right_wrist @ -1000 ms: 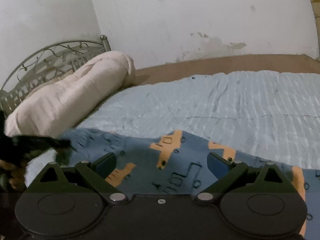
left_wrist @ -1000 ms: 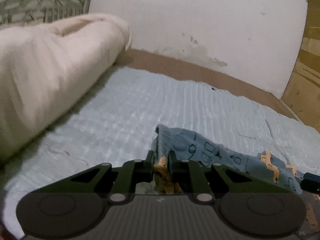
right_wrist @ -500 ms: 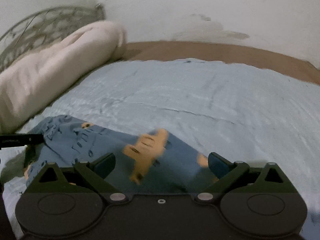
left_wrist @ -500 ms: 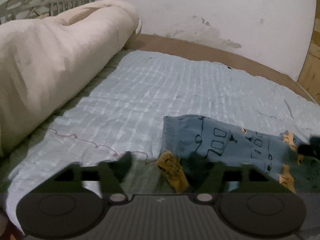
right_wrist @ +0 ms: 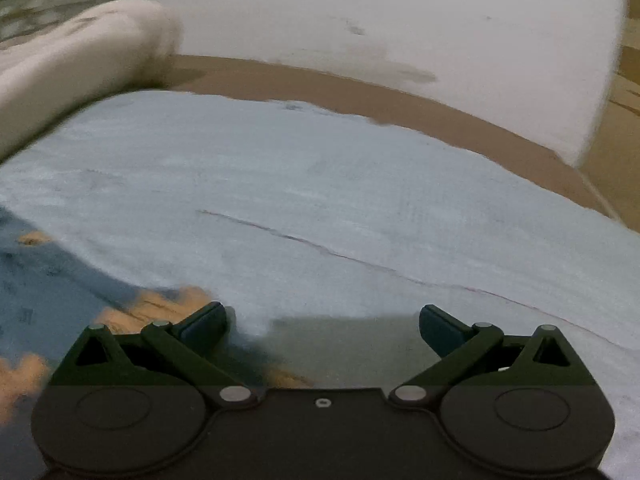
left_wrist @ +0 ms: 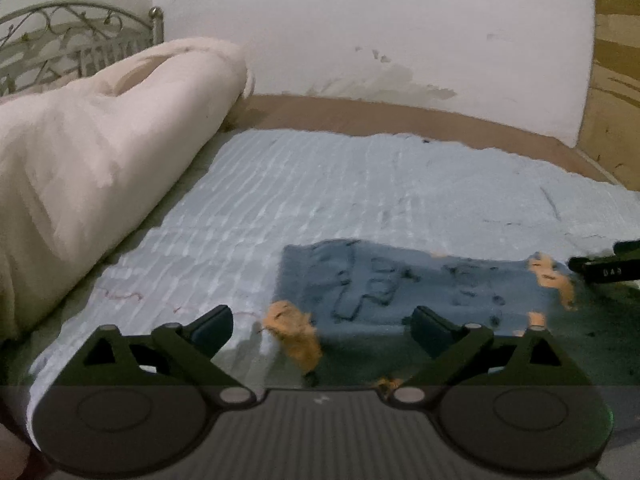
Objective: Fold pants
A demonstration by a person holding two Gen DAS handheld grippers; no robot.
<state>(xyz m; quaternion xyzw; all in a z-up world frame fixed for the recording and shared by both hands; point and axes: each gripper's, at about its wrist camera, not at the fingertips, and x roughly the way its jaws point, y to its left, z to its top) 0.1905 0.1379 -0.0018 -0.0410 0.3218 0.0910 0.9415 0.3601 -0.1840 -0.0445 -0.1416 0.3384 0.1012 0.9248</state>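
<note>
Both grippers stand spread. Left gripper (left_wrist: 322,326) is opening, its jaws clear of the pants (left_wrist: 420,284), whose orange cuff lies loose between them. Right gripper (right_wrist: 322,320) pinches nothing, over bare sheet (right_wrist: 320,184). Pants lie flat on the near sheet, right gripper at their right end. Far left, a rolled quilt (left_wrist: 100,152) lies along the headboard (left_wrist: 72,36).

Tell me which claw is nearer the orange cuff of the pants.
Left. The left claw is opening with the orange cuff lying loose between its fingers; the right claw is open over the blue bedsheet, beside the pants.
</note>
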